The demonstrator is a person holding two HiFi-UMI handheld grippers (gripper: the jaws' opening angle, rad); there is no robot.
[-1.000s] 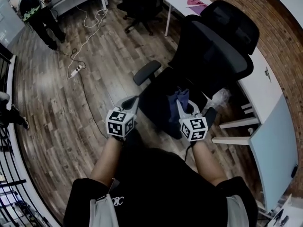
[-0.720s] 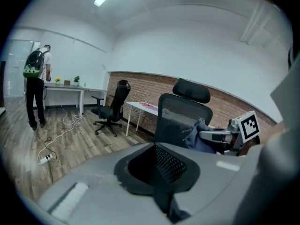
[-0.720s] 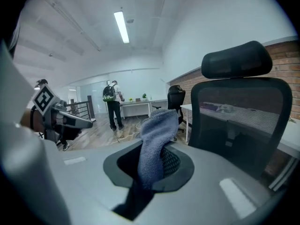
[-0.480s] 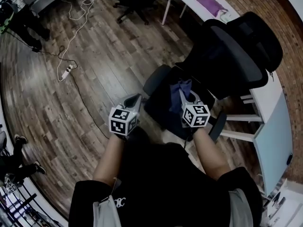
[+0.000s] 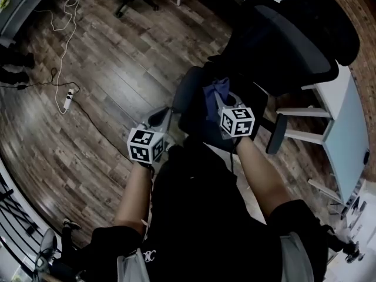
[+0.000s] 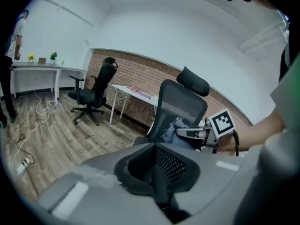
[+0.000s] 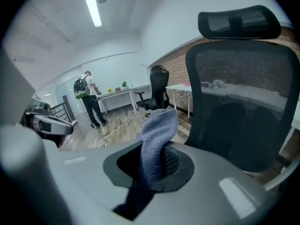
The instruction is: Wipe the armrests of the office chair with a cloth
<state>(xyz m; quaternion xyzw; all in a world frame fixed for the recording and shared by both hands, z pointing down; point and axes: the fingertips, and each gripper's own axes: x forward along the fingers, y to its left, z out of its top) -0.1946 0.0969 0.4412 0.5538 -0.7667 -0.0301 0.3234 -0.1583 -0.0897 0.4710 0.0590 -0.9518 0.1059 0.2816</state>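
Moved since earlier frame: right gripper and its cloth now sit higher in the head view, over the seat of the office chair; the left gripper lies nearer the grey armrest than before.
Left gripper: jaws closed together with nothing between them in its own view; held just beside the grey armrest, whether touching cannot be told.
Right gripper: jaws clamped on the cloth, which stands up out of them in a bunched fold.
Cloth: blue-grey, pointing toward the chair's mesh backrest, above the seat; not on either armrest.
Second armrest: dark, on the far side of the right forearm, apart from both grippers.
Floor: wood planks, with a white power strip and its cable.
Desk: white, behind the chair.
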